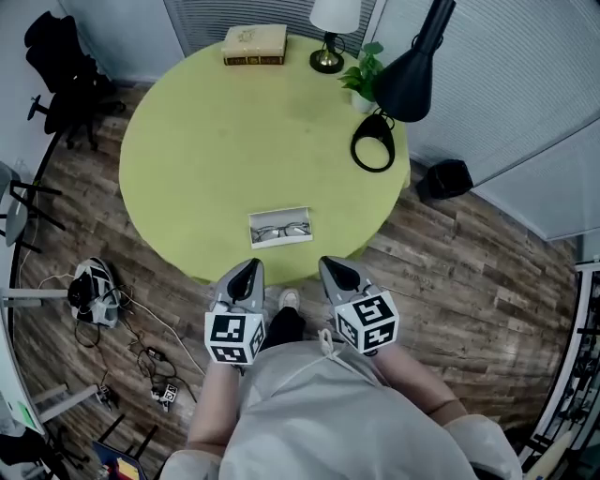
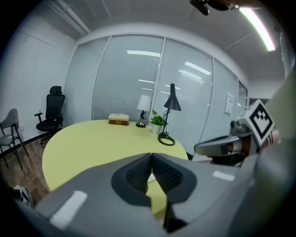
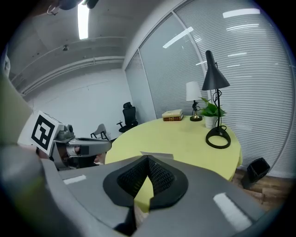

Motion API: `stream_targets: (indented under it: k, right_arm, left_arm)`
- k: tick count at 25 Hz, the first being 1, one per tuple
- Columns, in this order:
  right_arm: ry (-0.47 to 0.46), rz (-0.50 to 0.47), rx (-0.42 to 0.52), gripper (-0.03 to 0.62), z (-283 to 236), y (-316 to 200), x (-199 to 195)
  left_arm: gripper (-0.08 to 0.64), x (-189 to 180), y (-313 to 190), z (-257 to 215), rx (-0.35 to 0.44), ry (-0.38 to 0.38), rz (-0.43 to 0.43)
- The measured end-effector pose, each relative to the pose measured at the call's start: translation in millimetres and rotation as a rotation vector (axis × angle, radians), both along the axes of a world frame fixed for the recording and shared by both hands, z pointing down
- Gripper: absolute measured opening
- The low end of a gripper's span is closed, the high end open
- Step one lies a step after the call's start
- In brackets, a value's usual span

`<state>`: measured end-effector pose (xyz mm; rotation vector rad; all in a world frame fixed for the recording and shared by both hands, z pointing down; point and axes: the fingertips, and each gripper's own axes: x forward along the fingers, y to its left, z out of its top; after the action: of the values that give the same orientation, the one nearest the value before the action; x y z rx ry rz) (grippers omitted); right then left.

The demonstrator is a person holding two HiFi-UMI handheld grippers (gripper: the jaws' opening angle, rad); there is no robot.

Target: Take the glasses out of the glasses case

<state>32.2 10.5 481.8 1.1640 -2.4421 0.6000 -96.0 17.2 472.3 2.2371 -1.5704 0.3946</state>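
1. Looking down from the head view, a round yellow-green table (image 1: 216, 150) fills the middle, on a brown wood floor (image 1: 469, 272).
2. Far left, a black chair (image 1: 56, 66) stands by the wall, and some cables (image 1: 141, 352) lie on the floor below it.
3. Along the far side of the table, from left to right, sit a book (image 1: 254, 44), a small lamp (image 1: 330, 28) with a white shade, a green plant (image 1: 364, 80) and a tall black lamp (image 1: 408, 75) with a ring foot.
4. A black bin (image 1: 445, 178) stands on the floor right of the table.
5. The glasses case (image 1: 279, 228) lies open near the close edge of the table, with the glasses (image 1: 281, 231) inside it.
6. The left gripper (image 1: 251, 266) hangs just off that edge, apart from the case. Its jaws are pressed together and hold nothing.
7. The right gripper (image 1: 328, 263) hangs beside it, with its jaws pressed together too, holding nothing.
8. Only the head view shows the glasses. The right gripper view shows the case as a thin white edge. The left gripper view shows a long ceiling light (image 2: 259, 25).
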Motion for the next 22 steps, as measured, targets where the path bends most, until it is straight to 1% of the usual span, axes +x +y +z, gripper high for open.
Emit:
stream_targets:
  k: [2,4,9,11,13,17,20,22]
  right_arm:
    - [0.008,0.016,0.005,0.0,6.8,-18.8,0.2]
    - [0.008,0.031,0.004,0.0,12.9,-35.4,0.8]
    - [0.015,0.061,-0.004,0.0,23.0,-59.6,0.1]
    - [0.015,0.07,-0.011,0.0,26.7,-67.5,-2.3]
    - [0.009,0.078,-0.018,0.0,30.9,-75.5,-4.6]
    - [0.011,0.088,-0.044,0.0,41.8,-83.4,-5.5]
    - [0.013,0.1,-0.057,0.0,47.8,-89.3,-2.9]
    - [0.012,0.108,-0.067,0.0,51.6,-93.2,-1.7]
  left_arm:
    - [0.008,-1.7,-18.3,11.1,-0.021,-0.017,0.037]
    - [0.008,-0.2,-35.4,23.4,-0.04,-0.056,0.09]
    - [0.008,10.9,-64.6,48.5,-0.067,-0.211,0.258]
    - [0.008,16.8,-74.8,60.4,-0.087,-0.281,0.349]
    - [0.008,23.8,-84.7,74.5,-0.113,-0.334,0.439]
    - [0.008,36.4,-96.7,98.0,-0.161,-0.373,0.572]
    - [0.037,46.3,-99.7,115.9,-0.224,-0.397,0.681]
    - [0.049,50.4,-100.0,129.5,-0.268,-0.439,0.763]
